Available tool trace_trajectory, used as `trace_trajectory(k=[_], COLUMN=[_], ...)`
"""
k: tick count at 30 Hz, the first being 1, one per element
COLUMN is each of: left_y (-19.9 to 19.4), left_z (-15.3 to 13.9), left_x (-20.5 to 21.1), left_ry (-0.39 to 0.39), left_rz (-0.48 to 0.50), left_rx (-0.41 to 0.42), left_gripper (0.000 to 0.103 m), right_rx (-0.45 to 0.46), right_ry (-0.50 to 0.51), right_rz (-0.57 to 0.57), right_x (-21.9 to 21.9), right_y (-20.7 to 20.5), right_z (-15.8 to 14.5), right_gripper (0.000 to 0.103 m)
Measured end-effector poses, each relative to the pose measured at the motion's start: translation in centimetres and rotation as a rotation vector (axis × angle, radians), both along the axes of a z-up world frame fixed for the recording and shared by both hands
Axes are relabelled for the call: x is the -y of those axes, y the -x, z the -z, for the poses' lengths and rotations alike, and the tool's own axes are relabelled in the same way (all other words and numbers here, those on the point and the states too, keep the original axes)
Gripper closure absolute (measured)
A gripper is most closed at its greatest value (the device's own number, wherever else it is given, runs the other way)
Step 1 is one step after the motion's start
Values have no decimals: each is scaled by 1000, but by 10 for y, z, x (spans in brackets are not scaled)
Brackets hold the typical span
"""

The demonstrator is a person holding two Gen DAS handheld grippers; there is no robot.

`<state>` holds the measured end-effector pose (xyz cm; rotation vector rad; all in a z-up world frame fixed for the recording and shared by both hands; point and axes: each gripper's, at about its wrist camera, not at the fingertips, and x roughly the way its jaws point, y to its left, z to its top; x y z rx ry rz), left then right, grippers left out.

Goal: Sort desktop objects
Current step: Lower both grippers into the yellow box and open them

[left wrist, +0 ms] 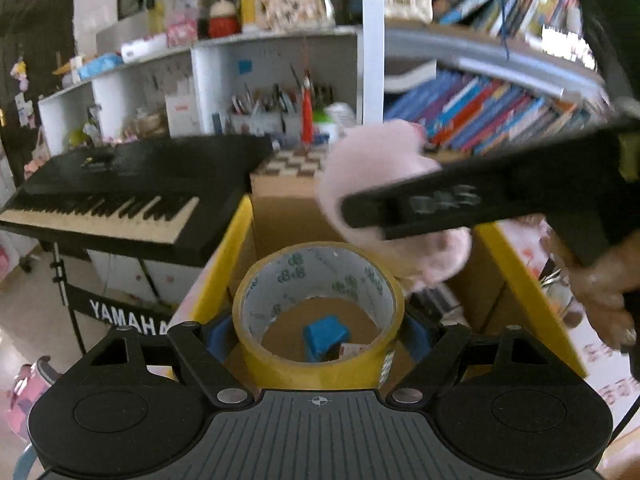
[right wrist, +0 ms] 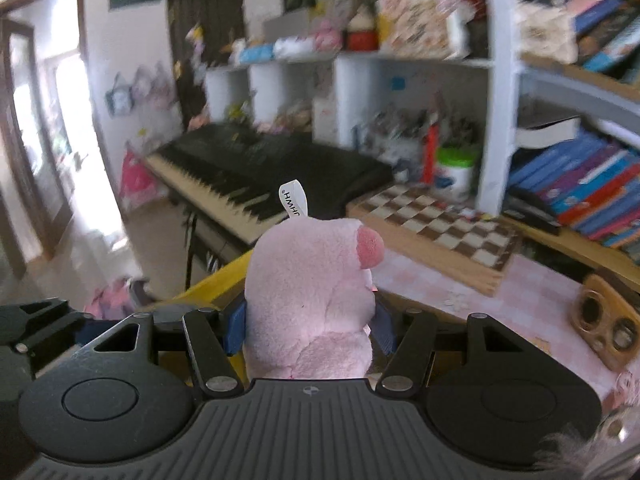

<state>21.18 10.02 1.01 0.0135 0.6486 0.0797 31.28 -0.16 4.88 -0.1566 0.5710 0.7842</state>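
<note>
Our left gripper [left wrist: 318,332] clenching tape [left wrist: 320,312], right gripper [right wrist: 308,320] clenching pig [right wrist: 312,296], above yellow-rimmed box [left wrist: 236,240], keyboard [left wrist: 120,196] and chessboard [right wrist: 440,224] nearby.

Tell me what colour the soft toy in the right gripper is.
Pink soft toy, with a white tag; clearest in the right wrist view.

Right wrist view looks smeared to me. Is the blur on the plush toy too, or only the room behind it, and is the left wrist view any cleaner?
Right wrist view: the pink plush toy in the right gripper is sharp; shelves and keyboard behind are smeared. Left wrist view: the tape roll in the left gripper is crisp, the keyboard fairly clear, the crossing right gripper and books blurred. Both bend straight lines at the edges.
</note>
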Motion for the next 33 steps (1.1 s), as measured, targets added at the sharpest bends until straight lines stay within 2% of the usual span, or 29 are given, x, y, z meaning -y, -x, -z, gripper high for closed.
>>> trace_trajectory(k=[5,8,12,17,23,25,27,33], left_y=[-22,-31,-34,-33,-30,-29,-24,-13], left_z=[16,26,34,36,31,26,19,0], left_x=[3,5,12,15,13,11,11,13], left_ry=[-35,-62,-154,-179,-150,-138,-132,-108], left_rz=[-2,5,22,27,1,-10,-16,-24], left_rx=[-84,-142,-176,-186,-152,-120,-81,9], left_gripper=[20,20,20,20,15,14,13,12], right_rx=[-21,-67,-112,-155,-172,-142,-117,-83], right_ry=[126,175,235,303,308,292,279,217], right_rz=[-93,-128,-193,-235,-240,-232,-230,-177], right_x=[-34,-46,-60,-75,-83,-84,-81,-68], right_y=[-30,-49,-61,-67,-68,-66,-63,-56], right_z=[18,29,43,58,65,63,58,37], right_gripper=[45,45,45,44,36,24,20,19])
